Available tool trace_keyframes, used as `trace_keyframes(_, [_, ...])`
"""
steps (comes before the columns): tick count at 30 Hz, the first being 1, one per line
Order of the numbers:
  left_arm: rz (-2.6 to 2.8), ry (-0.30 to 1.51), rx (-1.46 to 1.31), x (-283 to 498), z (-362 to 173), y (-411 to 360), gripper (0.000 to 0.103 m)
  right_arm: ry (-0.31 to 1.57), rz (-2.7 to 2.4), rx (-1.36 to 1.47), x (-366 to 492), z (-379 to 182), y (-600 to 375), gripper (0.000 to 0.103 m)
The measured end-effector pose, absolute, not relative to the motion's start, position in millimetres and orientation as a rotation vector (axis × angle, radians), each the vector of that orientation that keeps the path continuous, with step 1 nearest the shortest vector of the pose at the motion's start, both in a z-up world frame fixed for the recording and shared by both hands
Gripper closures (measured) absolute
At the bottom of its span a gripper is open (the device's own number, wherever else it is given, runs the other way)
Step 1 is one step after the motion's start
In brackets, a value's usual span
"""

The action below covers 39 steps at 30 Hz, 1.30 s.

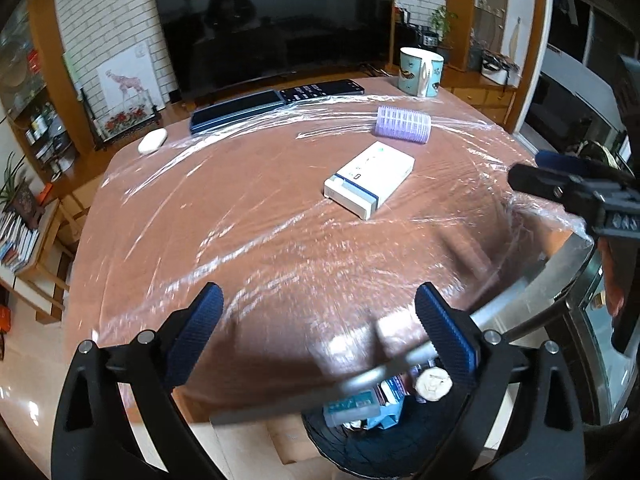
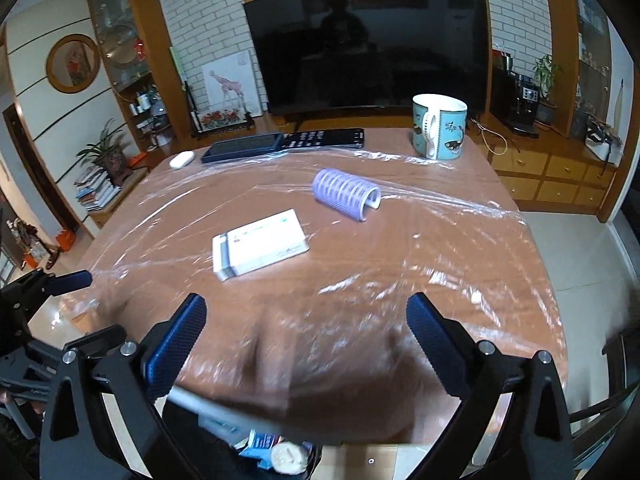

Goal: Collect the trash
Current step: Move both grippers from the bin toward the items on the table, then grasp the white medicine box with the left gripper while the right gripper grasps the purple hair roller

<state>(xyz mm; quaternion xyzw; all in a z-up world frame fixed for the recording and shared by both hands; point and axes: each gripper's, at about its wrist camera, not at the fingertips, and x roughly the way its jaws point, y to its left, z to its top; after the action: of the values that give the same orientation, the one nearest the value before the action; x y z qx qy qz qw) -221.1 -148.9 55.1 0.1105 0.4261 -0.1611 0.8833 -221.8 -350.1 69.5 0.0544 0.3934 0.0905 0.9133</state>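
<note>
Both grippers above the near table edge — jaws apart, nothing between them.

Landmark: white box (image 1: 370,178). Nearest, below the table's (image 2: 460,280) near edge, a black-lined trash bin (image 1: 360,452) holds cartons and a crumpled wad. Left gripper (image 1: 318,330) and right gripper (image 2: 306,334) hang nearer than the box, pads wide and empty. Box lies mid-table on clear film. Purple hair roller (image 2: 346,194) just beyond it — mug (image 2: 439,126), phones (image 2: 284,142) and TV (image 2: 368,46) farther back.
</note>
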Motion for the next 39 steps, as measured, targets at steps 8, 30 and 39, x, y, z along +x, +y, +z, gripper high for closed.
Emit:
trace_keyframes(8, [-0.455,0.914,0.307,-175,41,-169,0.006,0.875,0.148,0.053,-160,52,-358,0.004])
trace_keyframes(30, [-0.496,1.05,0.275,-92,4,-225,0.006,1.017,0.608,-0.21,-26,10,-361,0.013])
trace_keyframes(39, [-0.427,1.04,0.321,-99,8,-240,0.017,1.003,0.667,-0.162,-27,13,-362,0.016])
